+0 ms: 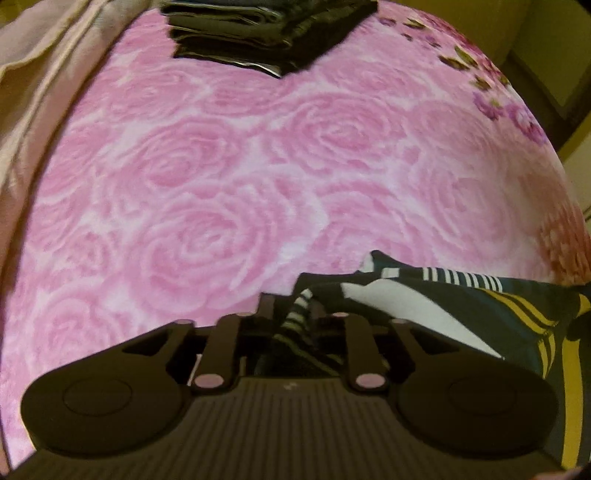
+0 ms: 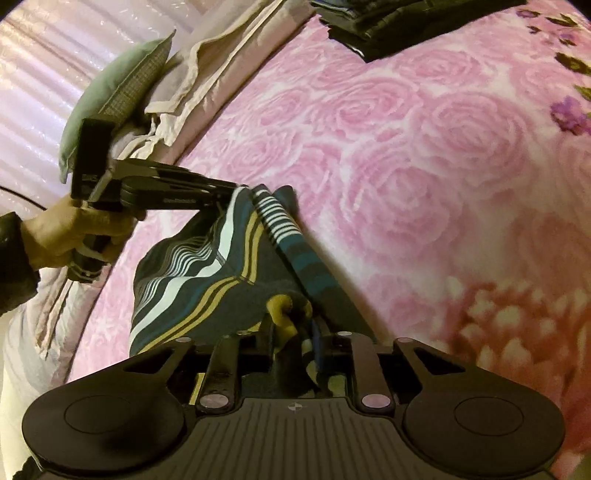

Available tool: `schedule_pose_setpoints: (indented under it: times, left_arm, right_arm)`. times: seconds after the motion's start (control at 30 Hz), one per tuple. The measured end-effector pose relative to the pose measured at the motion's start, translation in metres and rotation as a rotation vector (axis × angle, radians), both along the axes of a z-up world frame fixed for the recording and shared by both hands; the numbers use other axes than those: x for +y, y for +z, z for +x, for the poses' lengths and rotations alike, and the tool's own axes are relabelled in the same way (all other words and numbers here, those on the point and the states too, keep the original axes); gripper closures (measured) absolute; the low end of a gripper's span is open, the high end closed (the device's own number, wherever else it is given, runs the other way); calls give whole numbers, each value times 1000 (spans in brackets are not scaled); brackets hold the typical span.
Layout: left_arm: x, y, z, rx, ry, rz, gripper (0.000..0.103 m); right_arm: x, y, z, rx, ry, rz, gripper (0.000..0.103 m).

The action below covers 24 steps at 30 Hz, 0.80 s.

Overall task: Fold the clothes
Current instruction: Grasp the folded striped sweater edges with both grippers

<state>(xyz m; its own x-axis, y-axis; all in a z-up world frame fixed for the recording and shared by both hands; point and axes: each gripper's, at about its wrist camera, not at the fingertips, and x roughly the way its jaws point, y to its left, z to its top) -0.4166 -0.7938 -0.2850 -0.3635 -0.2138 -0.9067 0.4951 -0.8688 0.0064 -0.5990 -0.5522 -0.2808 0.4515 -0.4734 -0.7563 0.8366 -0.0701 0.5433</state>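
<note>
A dark teal garment with white and yellow stripes (image 2: 207,273) hangs stretched between my two grippers above the pink rose bedspread (image 2: 406,147). My right gripper (image 2: 295,328) is shut on one bunched end of it. My left gripper (image 2: 240,190) is shut on the other end, held by a hand at the left of the right wrist view. In the left wrist view the left gripper (image 1: 295,314) pinches the striped edge of the garment (image 1: 443,314), which trails off to the right.
A stack of folded dark clothes (image 1: 266,33) lies at the far end of the bed; it also shows in the right wrist view (image 2: 406,26). A green pillow (image 2: 110,92) and crumpled beige sheets (image 2: 207,62) lie along the left side.
</note>
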Motion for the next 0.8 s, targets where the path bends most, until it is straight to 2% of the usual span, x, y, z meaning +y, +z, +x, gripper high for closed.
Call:
schedule_pose_setpoints:
  times: [0.03,0.13,0.23,0.3,0.37,0.43,0.53,0.6,0.73,0.8]
  left_arm:
    - [1,7,9,2,11,-12,80]
    - [5,27,35,6,45,-50,69]
    - [18,48,67,12,54,-73,65]
    - [34,55,88,-8,42,-100,67]
    - [49,61,109,-33,36,-124,68]
    - [60,63,129,-39,46,-120,68]
    - [82,62,150,-52,18,-128,69]
    - [105,58,156,-78,-68,-171,68]
    - [162,33,160,-160,-371,-327,63]
    - [187,18,161,-198,-521,-400,63]
  right_arm:
    - [4,3,1,21,-3,2,69]
    - [17,15,7,92,-12,4,67]
    - [32,32,20,174,-11,-22,66]
    - [42,44,34,204,2,-45,65]
    - [53,52,49,210,10,-54,57]
    - [65,51,64,174,11,-31,33]
    - [82,45,87,147,44,5,33]
    - [90,42,105,156,94,22,33]
    - [101,38,141,230,250,-35,33]
    - [101,31,144,190,215,-13,33]
